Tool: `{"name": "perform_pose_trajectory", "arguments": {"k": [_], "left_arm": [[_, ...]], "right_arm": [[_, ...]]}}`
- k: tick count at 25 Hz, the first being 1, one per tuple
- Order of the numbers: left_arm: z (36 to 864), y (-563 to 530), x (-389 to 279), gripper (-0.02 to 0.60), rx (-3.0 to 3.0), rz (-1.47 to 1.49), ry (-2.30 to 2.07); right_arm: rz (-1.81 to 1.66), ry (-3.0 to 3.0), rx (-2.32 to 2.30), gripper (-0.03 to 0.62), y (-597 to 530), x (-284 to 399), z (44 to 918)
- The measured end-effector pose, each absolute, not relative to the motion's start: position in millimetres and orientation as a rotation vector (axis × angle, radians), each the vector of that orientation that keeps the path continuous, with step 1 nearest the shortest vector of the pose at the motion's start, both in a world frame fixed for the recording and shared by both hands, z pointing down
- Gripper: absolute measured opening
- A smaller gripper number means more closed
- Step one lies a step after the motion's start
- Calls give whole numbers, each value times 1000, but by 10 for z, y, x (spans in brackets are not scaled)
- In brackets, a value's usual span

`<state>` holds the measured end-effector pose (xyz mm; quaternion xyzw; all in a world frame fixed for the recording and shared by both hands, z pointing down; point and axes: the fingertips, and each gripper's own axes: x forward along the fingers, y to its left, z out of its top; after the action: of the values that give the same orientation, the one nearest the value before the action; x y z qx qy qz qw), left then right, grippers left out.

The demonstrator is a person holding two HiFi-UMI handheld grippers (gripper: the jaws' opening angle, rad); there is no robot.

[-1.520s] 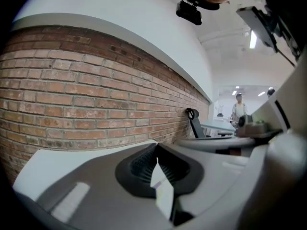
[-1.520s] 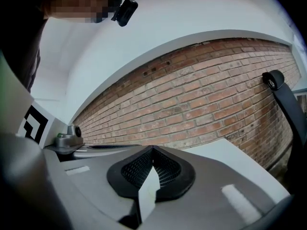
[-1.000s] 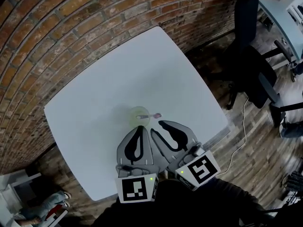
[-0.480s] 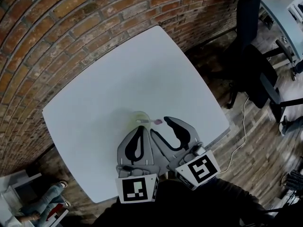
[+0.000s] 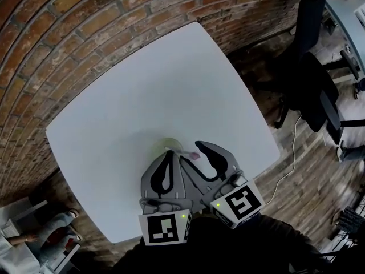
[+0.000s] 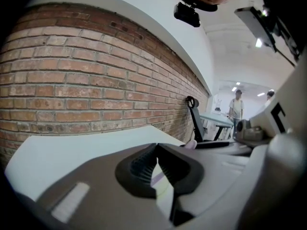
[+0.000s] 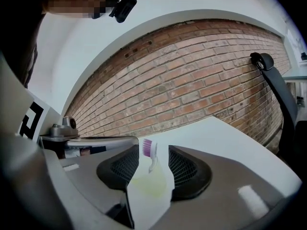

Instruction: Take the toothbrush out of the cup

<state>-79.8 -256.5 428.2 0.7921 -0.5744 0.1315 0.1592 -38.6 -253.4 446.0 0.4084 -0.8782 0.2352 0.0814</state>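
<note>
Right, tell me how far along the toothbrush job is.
Done: the right gripper has just been opening its jaws, and they bracket the toothbrush head without pressing it. In hand: lining up for the grip. Left: close on the toothbrush and lift it, as it stands in the cup.

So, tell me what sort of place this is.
Probably an office or lab workspace: a bare brick wall, a white table and a black office chair on a wood floor.

Greenish cup mid-frame on white table, toothbrush poking right between right gripper's spread jaws, left gripper pinched together alongside.
</note>
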Motion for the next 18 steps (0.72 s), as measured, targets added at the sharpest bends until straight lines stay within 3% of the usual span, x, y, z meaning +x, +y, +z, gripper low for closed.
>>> {"name": "perform_pose_trajectory", "arguments": {"k": [15, 18], "left_arm": [[4494, -2659, -815, 8, 2201, 420, -1633], [4506, -2643, -782, 8, 2192, 419, -1616]], "right_arm": [[762, -2627, 1113, 112, -2580, -476, 4661], [771, -2641, 1131, 60, -2603, -471, 4636]]}}
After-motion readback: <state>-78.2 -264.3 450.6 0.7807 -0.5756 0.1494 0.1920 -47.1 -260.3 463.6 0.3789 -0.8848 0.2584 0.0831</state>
